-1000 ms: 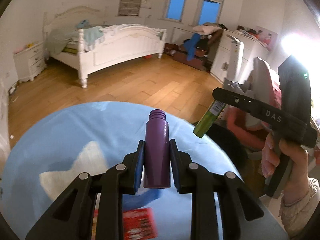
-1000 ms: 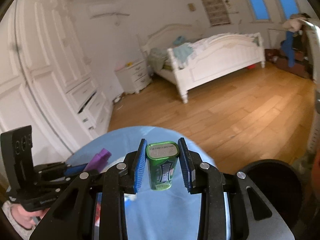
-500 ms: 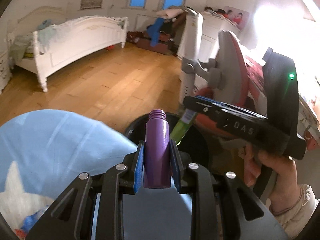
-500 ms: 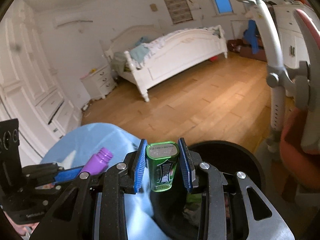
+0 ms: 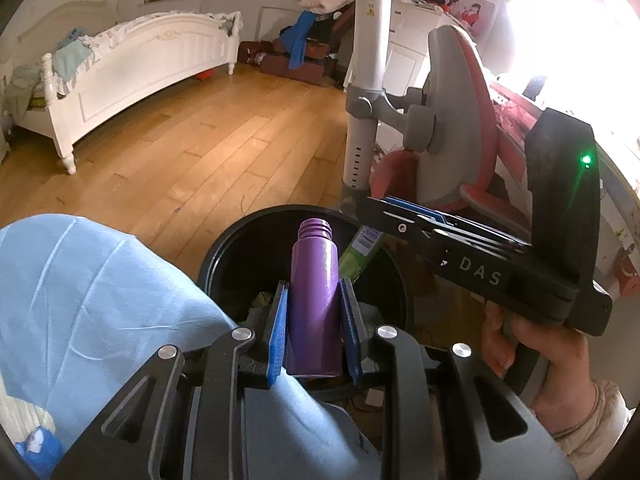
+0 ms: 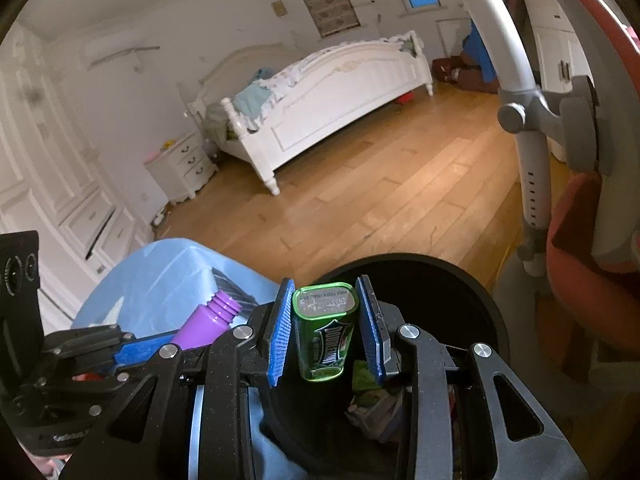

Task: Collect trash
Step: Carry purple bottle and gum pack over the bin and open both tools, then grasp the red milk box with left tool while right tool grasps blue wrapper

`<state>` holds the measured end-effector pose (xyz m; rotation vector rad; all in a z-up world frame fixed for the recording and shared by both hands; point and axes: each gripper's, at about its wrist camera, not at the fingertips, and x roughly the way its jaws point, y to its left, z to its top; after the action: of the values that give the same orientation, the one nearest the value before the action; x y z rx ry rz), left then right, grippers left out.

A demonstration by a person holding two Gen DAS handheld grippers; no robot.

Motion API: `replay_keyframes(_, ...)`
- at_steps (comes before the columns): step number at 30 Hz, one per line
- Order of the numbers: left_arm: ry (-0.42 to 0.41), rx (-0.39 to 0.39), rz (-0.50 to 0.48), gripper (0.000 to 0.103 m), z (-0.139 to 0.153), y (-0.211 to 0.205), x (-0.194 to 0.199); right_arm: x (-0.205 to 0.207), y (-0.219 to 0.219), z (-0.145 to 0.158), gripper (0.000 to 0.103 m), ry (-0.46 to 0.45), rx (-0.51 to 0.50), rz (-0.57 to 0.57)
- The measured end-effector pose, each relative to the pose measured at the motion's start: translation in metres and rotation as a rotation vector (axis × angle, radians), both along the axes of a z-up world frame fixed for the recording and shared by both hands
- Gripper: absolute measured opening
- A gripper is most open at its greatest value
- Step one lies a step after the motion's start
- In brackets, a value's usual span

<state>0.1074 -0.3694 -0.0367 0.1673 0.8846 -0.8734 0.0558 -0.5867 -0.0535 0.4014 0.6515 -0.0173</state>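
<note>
My left gripper (image 5: 314, 330) is clamped on a purple plastic bottle with a threaded, capless neck (image 5: 314, 300), held upright between the blue pads. It sits over the near rim of the round black trash bin (image 5: 224, 256), which already holds crumpled scraps. My right gripper (image 6: 325, 330) pinches a green metal tin with a printed label (image 6: 325, 334), also above the bin's opening; in the left wrist view I see that tin (image 5: 360, 256) poking out past the right gripper (image 5: 396, 224). A light-blue cloth-covered surface (image 5: 100, 300) lies just beside the bin's left rim, on the wooden plank floor (image 5: 208, 152).
</note>
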Motion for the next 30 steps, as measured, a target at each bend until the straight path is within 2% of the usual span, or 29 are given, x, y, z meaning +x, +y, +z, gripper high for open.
replay_keyframes(8, 0.011, 0.026, -0.012, 0.027, -0.008, -0.016, 0.001, 0.001, -0.009, -0.014, 0.032, 0.032, 0.032, -0.015)
replay_keyframes(9, 0.011, 0.034, -0.016, 0.028, -0.008, -0.017, 0.001, 0.002, -0.011, -0.016, 0.032, 0.041, 0.040, -0.019)
replay_keyframes(11, 0.005, 0.055, -0.016, 0.040, -0.007, -0.019, 0.000, 0.004, -0.014, -0.020, 0.033, 0.066, 0.067, -0.026)
replay_keyframes(13, -0.029, 0.066, 0.007, 0.075, -0.004, -0.017, -0.002, 0.004, -0.017, -0.021, 0.048, 0.072, 0.080, -0.036)
replay_keyframes(14, -0.060, 0.062, 0.025, 0.078, -0.001, -0.013, -0.005, 0.002, -0.018, -0.021, 0.066, 0.064, 0.083, -0.048)
replay_keyframes(15, -0.070, 0.058, 0.031, 0.080, 0.002, -0.010, -0.006, 0.000, -0.018, -0.020, 0.075, 0.054, 0.090, -0.057)
replay_keyframes(17, -0.069, 0.060, 0.042, 0.080, 0.005, -0.002, -0.008, -0.003, -0.015, -0.017, 0.075, 0.044, 0.097, -0.059)
replay_keyframes(20, -0.072, 0.060, 0.075, 0.081, 0.010, 0.016, -0.013, -0.004, -0.008, -0.016, 0.075, 0.045, 0.096, -0.049)
replay_keyframes(23, -0.102, 0.052, 0.129, 0.090, 0.019, 0.046, -0.022, -0.004, 0.004, -0.012, 0.075, 0.047, 0.092, -0.020)
replay_keyframes(27, -0.153, 0.062, 0.256, 0.097, 0.026, 0.103, -0.034, 0.001, 0.029, -0.011, 0.075, 0.057, 0.076, 0.048)
replay_keyframes(30, -0.162, 0.104, 0.375, 0.097, 0.025, 0.149, -0.040, 0.007, 0.058, -0.006, 0.075, 0.058, 0.059, 0.121)
